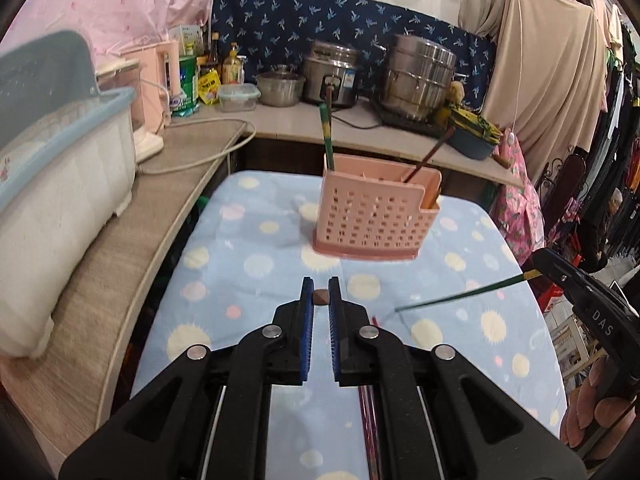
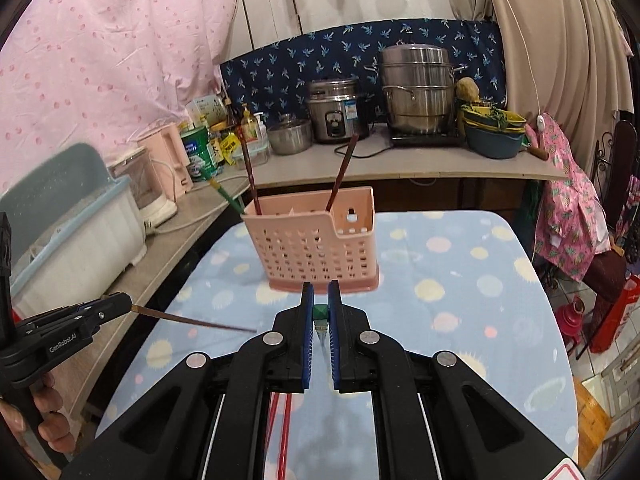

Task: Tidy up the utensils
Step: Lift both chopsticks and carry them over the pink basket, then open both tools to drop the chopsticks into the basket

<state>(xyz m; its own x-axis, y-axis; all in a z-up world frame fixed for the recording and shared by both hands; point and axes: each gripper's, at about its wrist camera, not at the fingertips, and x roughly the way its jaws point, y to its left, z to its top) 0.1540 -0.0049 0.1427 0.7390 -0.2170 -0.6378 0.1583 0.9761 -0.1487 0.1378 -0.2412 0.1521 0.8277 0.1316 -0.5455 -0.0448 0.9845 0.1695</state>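
A pink perforated utensil holder [image 1: 376, 216] [image 2: 316, 248] stands upright on the dotted blue tablecloth [image 1: 248, 264]. A green chopstick [image 1: 327, 136] and a brown one [image 1: 430, 156] lean inside it. My left gripper [image 1: 321, 285] is shut on the end of a brown chopstick [image 1: 321, 297], which the right wrist view shows as a long stick [image 2: 192, 322] held above the cloth. My right gripper [image 2: 320, 292] is shut on a green chopstick [image 2: 320, 312], whose shaft [image 1: 460, 294] slants across the left wrist view. Both grippers are short of the holder. Red chopsticks [image 2: 280, 432] lie on the cloth below.
A white and blue dish rack [image 1: 60, 168] sits on the curved counter at left, beside a pink kettle [image 1: 156, 80]. A rice cooker [image 1: 332, 76], a steel steamer pot [image 1: 420, 76] and bowls [image 2: 494, 132] line the back counter. Clothes hang at right.
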